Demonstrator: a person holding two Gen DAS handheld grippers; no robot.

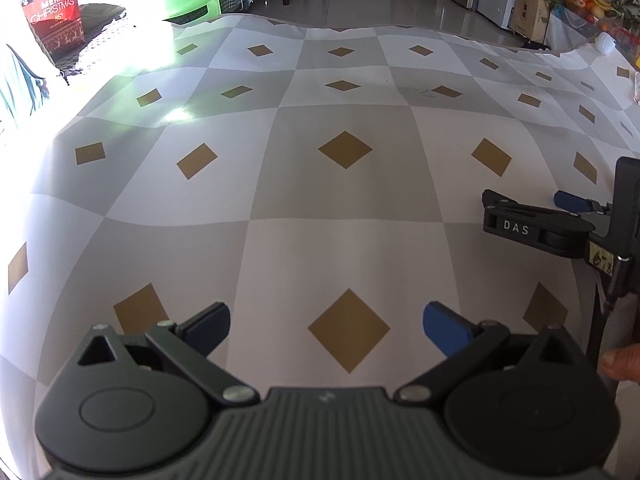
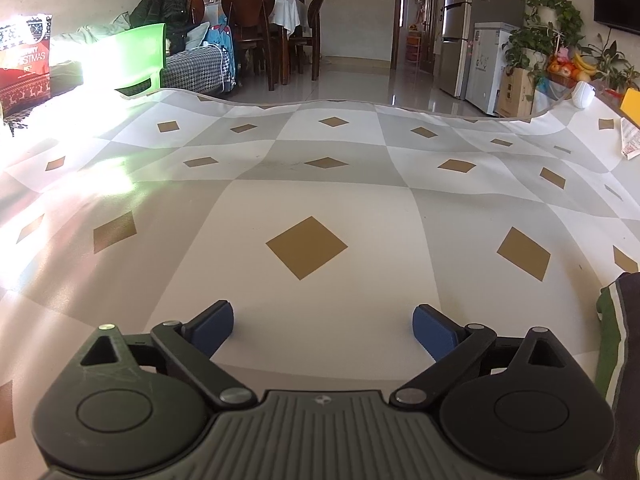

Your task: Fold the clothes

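Left gripper (image 1: 326, 330) is sitting over the bench (image 1: 344, 248) with its jaws spread wide, nothing between the blue pads (image 1: 444, 326), just checkered cloth with a tan diamond under the gap. It isn't touching anything I can make out.

Over at the right edge of the left wrist view the right gripper (image 1: 524, 206) shows side-on, low over the bench. In its own view the right gripper (image 2: 323, 328) has its jaws wide as well, empty, pads (image 2: 214, 322) hanging just above the cloth.

The clothes: the only garment near the grippers is a dark piece with green and white stripes (image 2: 612, 344), peeking in at the far right edge of the right wrist view, lying on the bench just beside the right gripper. Most of it is cut off by the frame, so I can't tell what kind of garment it is or how it's laid out.

Containers: a red Christmas gift bag (image 1: 52, 16) stands past the far left corner; can't see inside. Far right there's a bowl of fruit (image 2: 568, 68) with bananas and oranges among potted plants (image 2: 548, 20).

Other stuff: a green plastic chair (image 2: 132, 56) behind the bench, dark wooden dining chairs (image 2: 248, 20), a fridge (image 2: 464, 32), and a white round gadget (image 2: 582, 94) on the far right corner of the bench. The stretch of bench in front of both grippers has only the cloth on it.
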